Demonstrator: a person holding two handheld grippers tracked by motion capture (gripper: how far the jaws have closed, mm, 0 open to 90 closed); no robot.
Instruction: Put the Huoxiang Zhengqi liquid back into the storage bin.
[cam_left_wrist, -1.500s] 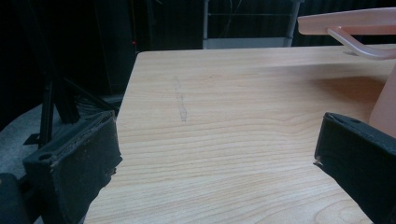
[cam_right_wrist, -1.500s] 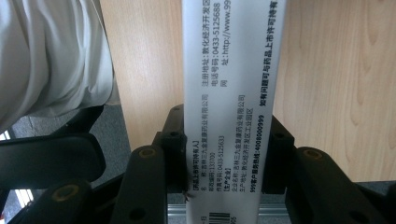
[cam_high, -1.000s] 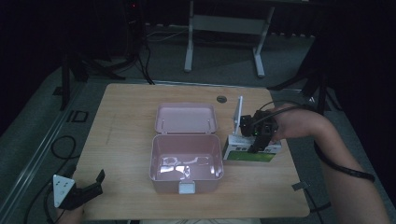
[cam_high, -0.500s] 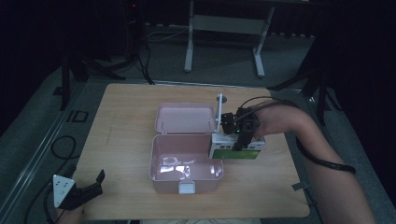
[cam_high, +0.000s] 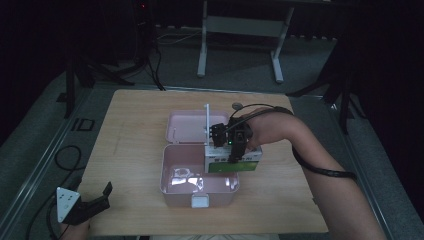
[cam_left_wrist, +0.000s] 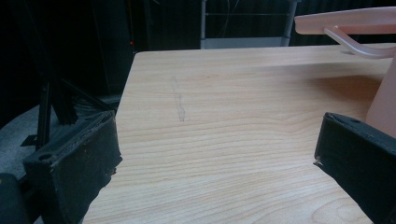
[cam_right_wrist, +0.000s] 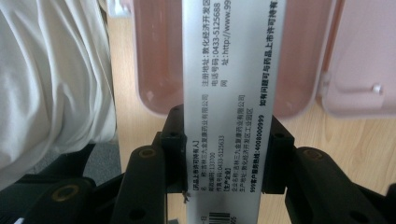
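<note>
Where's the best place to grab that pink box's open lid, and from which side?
Take the pink box's lid by its far rim, coming from above the table's far side. It lies flat and open there, its thin edge bare, while the right claw with the carton crowds the near side.

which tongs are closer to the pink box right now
Right. The right tongs hold a white and green carton over the right edge of the open pink box. The left tongs sit apart at the table's near left corner.
</note>
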